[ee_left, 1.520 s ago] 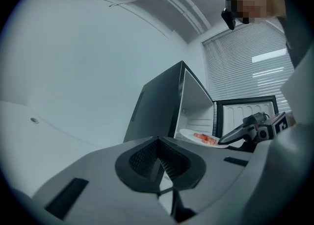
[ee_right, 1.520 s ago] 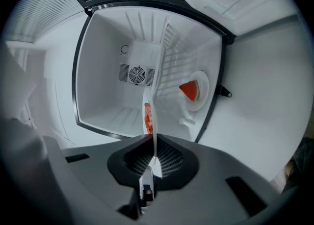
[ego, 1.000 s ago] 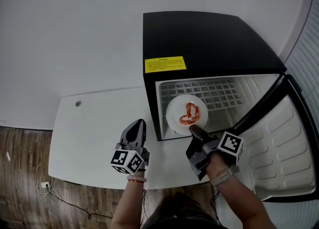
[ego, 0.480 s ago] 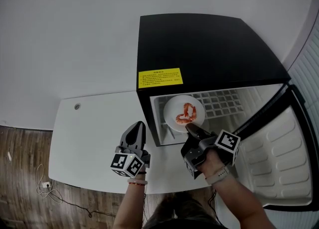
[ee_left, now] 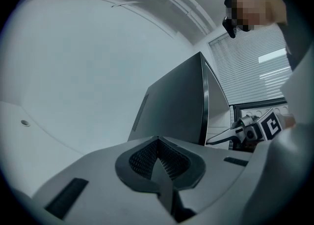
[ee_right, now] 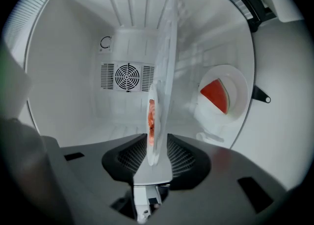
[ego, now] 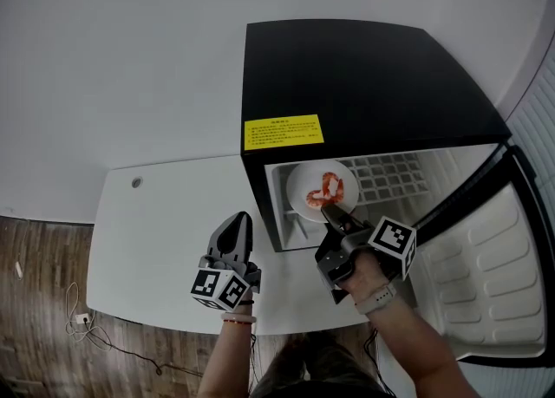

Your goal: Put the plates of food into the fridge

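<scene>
White tabletop [ego: 165, 214] fills the left side. Above it the left gripper [ego: 238, 219] is held idle, jaws pressed together on nothing. Inside the black mini fridge [ego: 364, 75], the plate of shrimp [ego: 303, 190] is set near the front of the wire shelf [ego: 395, 169]. Its rim is straddled by the right gripper [ego: 333, 211], whose jaws have just been opening; the pads appear clear of it. If withdrawal is skewed, the rim may be snagged and the plate dragged off the shelf.
</scene>
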Demonstrator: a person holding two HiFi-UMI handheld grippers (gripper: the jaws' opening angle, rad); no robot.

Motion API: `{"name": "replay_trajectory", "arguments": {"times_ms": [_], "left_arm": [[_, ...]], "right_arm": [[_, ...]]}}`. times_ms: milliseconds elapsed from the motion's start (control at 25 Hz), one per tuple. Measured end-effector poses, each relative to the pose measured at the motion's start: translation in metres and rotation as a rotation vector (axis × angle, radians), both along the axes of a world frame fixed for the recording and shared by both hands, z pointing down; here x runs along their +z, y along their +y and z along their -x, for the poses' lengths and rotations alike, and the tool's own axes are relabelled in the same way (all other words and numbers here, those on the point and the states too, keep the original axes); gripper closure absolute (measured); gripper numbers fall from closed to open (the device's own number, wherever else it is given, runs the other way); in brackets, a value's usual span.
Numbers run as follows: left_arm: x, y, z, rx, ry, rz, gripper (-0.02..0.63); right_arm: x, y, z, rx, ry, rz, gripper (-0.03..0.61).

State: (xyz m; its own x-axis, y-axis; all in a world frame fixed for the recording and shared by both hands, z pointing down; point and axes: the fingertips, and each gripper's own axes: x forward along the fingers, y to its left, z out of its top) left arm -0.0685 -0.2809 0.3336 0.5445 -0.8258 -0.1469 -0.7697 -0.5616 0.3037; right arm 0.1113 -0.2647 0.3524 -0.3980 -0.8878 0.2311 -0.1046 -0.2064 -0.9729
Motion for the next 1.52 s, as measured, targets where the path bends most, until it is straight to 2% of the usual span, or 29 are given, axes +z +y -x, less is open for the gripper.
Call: {"name": "replay_trajectory", "arguments": {"times_ms": [120, 360, 560, 680, 880, 1080, 1160, 1280, 1520], "left_arm": [[0.003, 0.003, -0.002, 0.008, 0.0, 0.006, 0.607], [0.005, 0.014, -0.002, 0.023, 0.001, 0.002, 0.607], [0.008, 0.028, -0.003, 0.043, 0.0, -0.007, 0.607], [0.012, 0.041, -0.002, 0.057, -0.009, -0.004, 0.607], [0.017, 0.066, 0.006, 0.069, -0.028, 0.0, 0.607], [0.017, 0.093, 0.014, 0.088, -0.046, -0.003, 0.607], [0.017, 0.103, 0.016, 0.098, -0.048, -0.005, 0.607], [0.013, 0.118, 0.017, 0.109, -0.038, -0.008, 0.607], [0.0, 0.148, 0.013, 0.125, -0.048, -0.008, 0.607]], "right_arm": [[-0.003, 0.005, 0.001, -0.013, 0.019, -0.051, 0.453], [-0.016, 0.022, 0.001, -0.029, 0.065, -0.151, 0.447], [-0.018, 0.047, -0.004, -0.043, 0.191, -0.21, 0.448], [-0.01, 0.068, -0.006, -0.071, 0.316, -0.234, 0.448], [0.005, 0.101, -0.013, -0.111, 0.602, -0.29, 0.456], [-0.003, 0.129, -0.022, -0.123, 0.963, -0.422, 0.571], [-0.01, 0.14, -0.023, -0.126, 1.065, -0.474, 0.571], [-0.017, 0.154, -0.026, -0.117, 1.146, -0.518, 0.571], [-0.015, 0.179, -0.033, -0.117, 1.223, -0.541, 0.572]]}}
